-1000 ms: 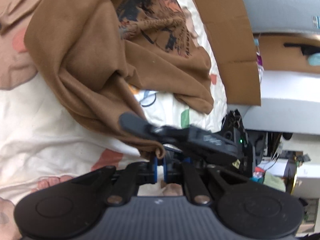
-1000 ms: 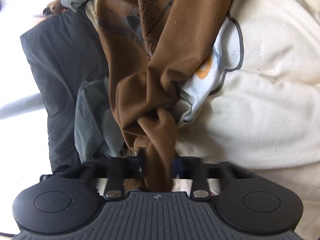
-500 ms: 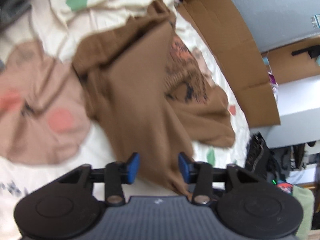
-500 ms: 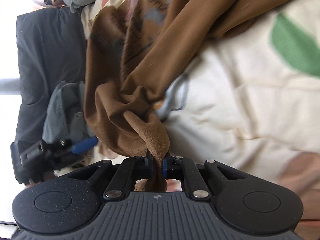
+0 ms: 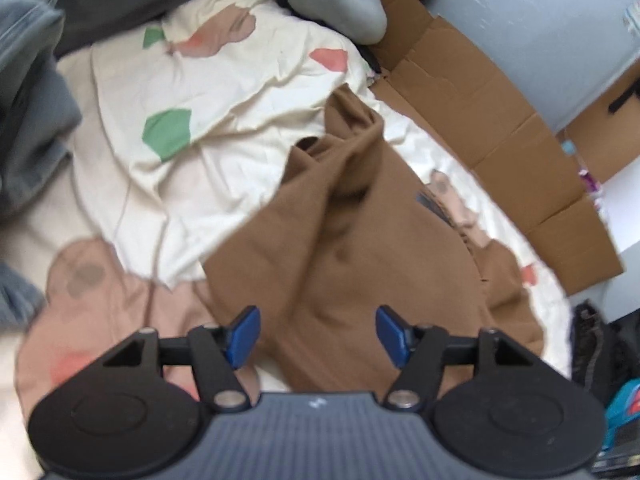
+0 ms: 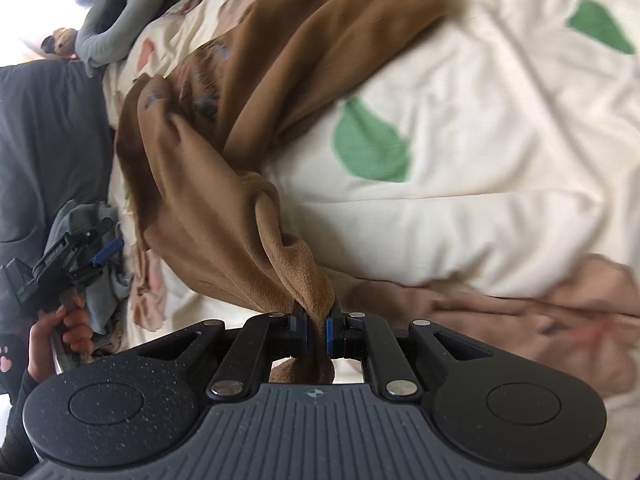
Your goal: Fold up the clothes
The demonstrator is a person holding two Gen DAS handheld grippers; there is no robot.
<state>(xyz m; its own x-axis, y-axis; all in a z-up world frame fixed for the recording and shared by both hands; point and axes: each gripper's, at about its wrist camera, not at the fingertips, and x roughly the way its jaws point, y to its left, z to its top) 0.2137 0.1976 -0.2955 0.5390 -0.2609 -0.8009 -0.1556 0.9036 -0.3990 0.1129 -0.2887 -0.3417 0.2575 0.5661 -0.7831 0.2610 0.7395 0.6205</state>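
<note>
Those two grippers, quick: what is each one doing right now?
Left gripper: open, holding nothing, above the brown fleece garment.
Right gripper: closed on a bunched fold of that brown fleece garment.

A cream bedsheet [image 5: 224,92] printed with green and coral patches covers the bed, rumpled into soft folds. Flattened cardboard [image 5: 492,128] lies along its far edge, against a grey wall [image 5: 532,28]. A grey long-sleeved garment [image 5: 340,4] rests near the head of the bed (its sleeve curls round in the right wrist view), beside a dark grey cover [image 6: 44,128]. A pale pink cloth [image 5: 104,292] lies crumpled on the sheet.
</note>
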